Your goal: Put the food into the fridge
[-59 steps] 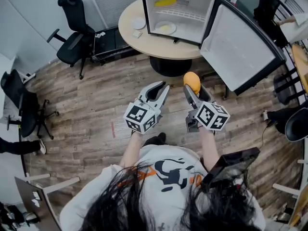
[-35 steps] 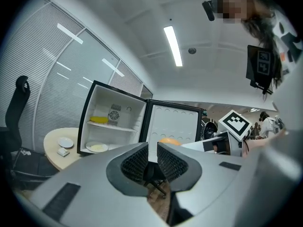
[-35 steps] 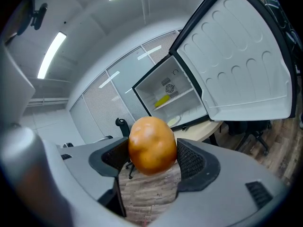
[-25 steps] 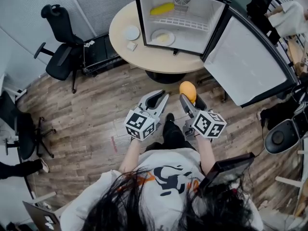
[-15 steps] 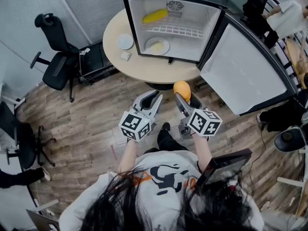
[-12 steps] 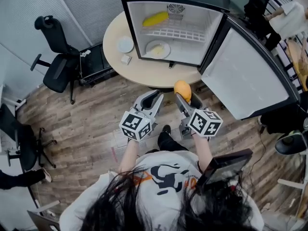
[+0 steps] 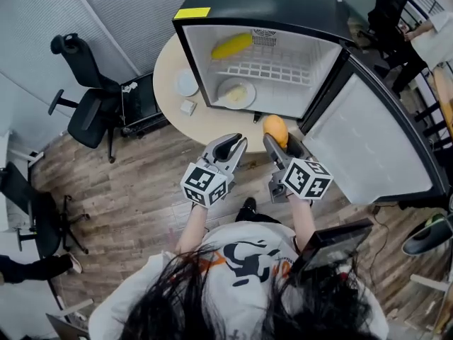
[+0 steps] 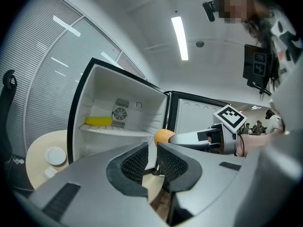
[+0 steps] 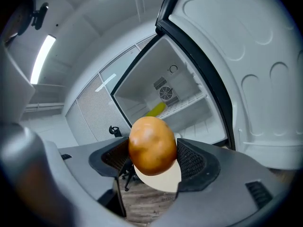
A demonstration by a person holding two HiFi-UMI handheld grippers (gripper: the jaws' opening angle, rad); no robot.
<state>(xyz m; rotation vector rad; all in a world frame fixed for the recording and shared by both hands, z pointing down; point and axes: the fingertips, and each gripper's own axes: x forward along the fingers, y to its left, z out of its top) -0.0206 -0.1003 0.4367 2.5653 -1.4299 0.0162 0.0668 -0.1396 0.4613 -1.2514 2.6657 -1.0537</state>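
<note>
Closer now than a moment ago, the person has stepped up to the fridge point(image 7: 269, 4), and both grippers have come up to the edge of the round surface point(image 7: 207, 124).

The right hand-held gripper point(image 7: 281, 142) is squeezing an orange fruit point(image 7: 275, 127) between its two jaws. The fruit is round and fat, and it sticks out above the jaws. It is up in the air, just in front of the fridge's open front and near the bottom edge. It is not inside.

The left hand-held gripper point(image 7: 228, 147) is next to the right one. Its jaws are only a little bit apart, and nothing is between them.

The fridge sits on the surface, and its door point(image 7: 368, 147) swings wide open to the right. Inside, a long yellow food point(image 7: 231, 45) lies on the top shelf (it is too small to tell what kind). A plate point(image 7: 236, 93) with something pale yellow on it rests on the fridge's bottom.

On the surface, left of the fridge, there is a small white plate point(image 7: 187, 83) and a little white thing point(image 7: 187, 106) near it. A black chair point(image 7: 88, 105) stands on the wooden floor, far to the left.
</note>
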